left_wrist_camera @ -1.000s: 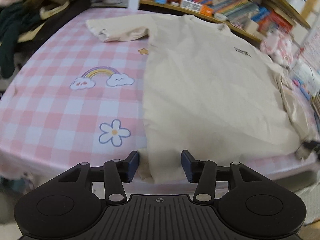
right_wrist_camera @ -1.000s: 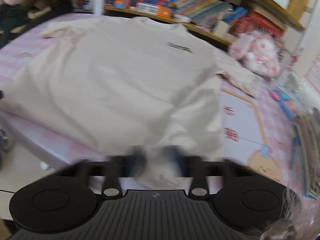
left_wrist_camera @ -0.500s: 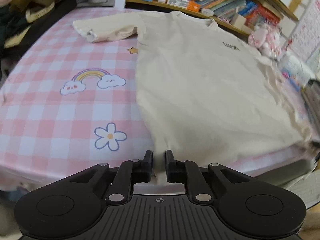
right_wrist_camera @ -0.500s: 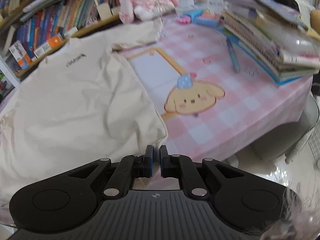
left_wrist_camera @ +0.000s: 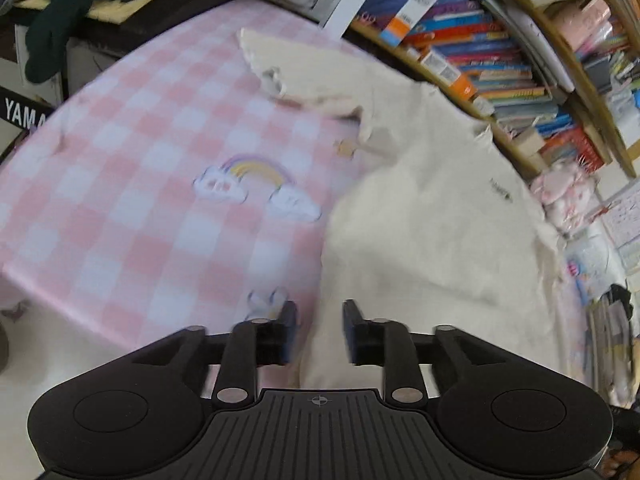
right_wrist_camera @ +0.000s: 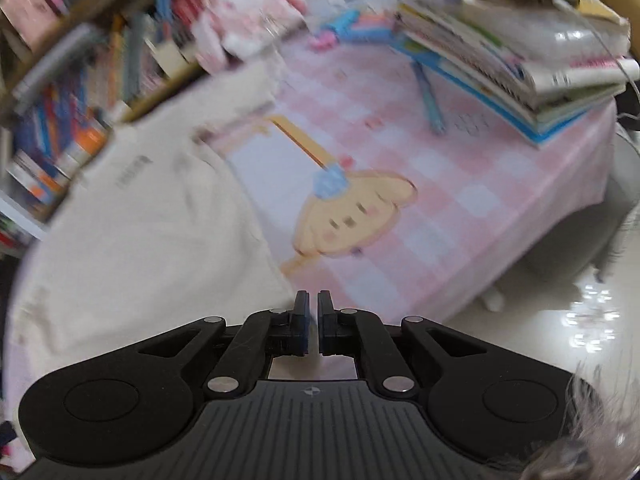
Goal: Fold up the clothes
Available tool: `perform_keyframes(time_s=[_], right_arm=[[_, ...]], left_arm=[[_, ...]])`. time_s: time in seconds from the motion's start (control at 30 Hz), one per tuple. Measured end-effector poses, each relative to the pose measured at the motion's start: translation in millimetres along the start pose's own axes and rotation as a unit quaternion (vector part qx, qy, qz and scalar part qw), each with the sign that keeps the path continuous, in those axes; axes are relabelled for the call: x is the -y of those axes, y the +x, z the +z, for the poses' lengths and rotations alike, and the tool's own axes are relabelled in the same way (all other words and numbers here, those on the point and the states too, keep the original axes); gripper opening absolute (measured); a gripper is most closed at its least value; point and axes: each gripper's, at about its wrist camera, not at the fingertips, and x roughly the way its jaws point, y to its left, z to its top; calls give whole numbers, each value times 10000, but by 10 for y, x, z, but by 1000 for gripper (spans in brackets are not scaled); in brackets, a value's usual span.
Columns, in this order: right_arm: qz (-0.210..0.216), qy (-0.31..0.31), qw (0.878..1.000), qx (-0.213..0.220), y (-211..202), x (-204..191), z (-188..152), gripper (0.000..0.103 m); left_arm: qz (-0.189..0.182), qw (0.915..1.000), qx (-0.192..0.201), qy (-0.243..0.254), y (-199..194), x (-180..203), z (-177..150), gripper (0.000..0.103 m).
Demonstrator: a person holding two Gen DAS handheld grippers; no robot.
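The left gripper (left_wrist_camera: 318, 330) has its fingers spread again, after being nearly pinched together half a second ago, and the hem corner of the cream T-shirt (left_wrist_camera: 432, 232) sits in the gap between them; whether either pad touches the cloth is blurred. Ahead and to the right of this gripper the shirt runs away across the pink checked tablecloth (left_wrist_camera: 132, 184), and its left edge is now rumpled and pulled in, where it lay straight and flat before. The near sleeve (left_wrist_camera: 296, 68) lies far ahead, bunched at the cuff. The rainbow print (left_wrist_camera: 256, 184) is ahead and to the left, and the flower print (left_wrist_camera: 266, 302) is now just beside the left finger, closer in than earlier. The bookshelf (left_wrist_camera: 492, 60) curves across the far right.

The right gripper (right_wrist_camera: 313, 320) is clenched with only a thin slit between its pads, as it was half a second ago; its tips sit at the shirt's bottom corner, but blur hides whether any cloth is caught. The shirt (right_wrist_camera: 132, 232) spreads ahead to the left, the cartoon dog print (right_wrist_camera: 352, 216) lies straight ahead, larger than before, and the stack of books (right_wrist_camera: 516, 44) is far ahead to the right
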Motion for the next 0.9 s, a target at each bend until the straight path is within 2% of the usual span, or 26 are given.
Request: perform_keyframes(time_s=[0.07,0.17,0.3,0.33,0.4,0.5,0.57,0.63,0.67,0.7,0.73,0.83,0.87,0.9], right_arm=[[-14,73,9999,-81,52,36,-94,6],[-4,65,9999,-100,64,90,-173,8],[11,-88,9999,-105,42,72,-201,16],[33,-155,9998,-94,36,45,-200,21],[55,-349,9994,-50,18,-34,-198,23],[-116,-990,9948,198,-28,-230,-191,30],[-121,-1507,9881,281,-27,-365,-200,37],[-95,-1925,9810,213,21,-463,-222,37],[-96,-2068,9782,174,50,-494,-234,36],[-103,-2183,9757,139,78,-519,-246,36],[-90,-2268,9739,98,105,-537,-253,36],[-16,-2494,9684,-28,178,-577,-265,35],[10,-2586,9660,-64,200,-587,-267,35],[36,-2678,9634,-100,221,-596,-270,35]], left_arm=[[64,9997,-52,244,-10,-3,-107,50],[187,9972,-140,709,-23,76,-225,51],[273,9918,-97,1244,13,229,-313,55],[284,9910,-89,1307,31,254,-334,55],[311,9899,-84,1379,51,281,-359,56],[272,9895,-118,1413,85,344,-370,56],[200,9893,-146,1437,107,402,-386,51],[166,9890,-171,1459,122,489,-386,32],[125,9893,-191,1442,126,537,-376,12],[1,9914,-194,1292,128,590,-335,6],[-146,9936,-193,1105,129,645,-286,6],[-506,9916,-115,1186,142,942,-252,6],[-623,9904,-87,1229,146,1045,-244,10],[-741,9891,-60,1272,151,1148,-236,22]])
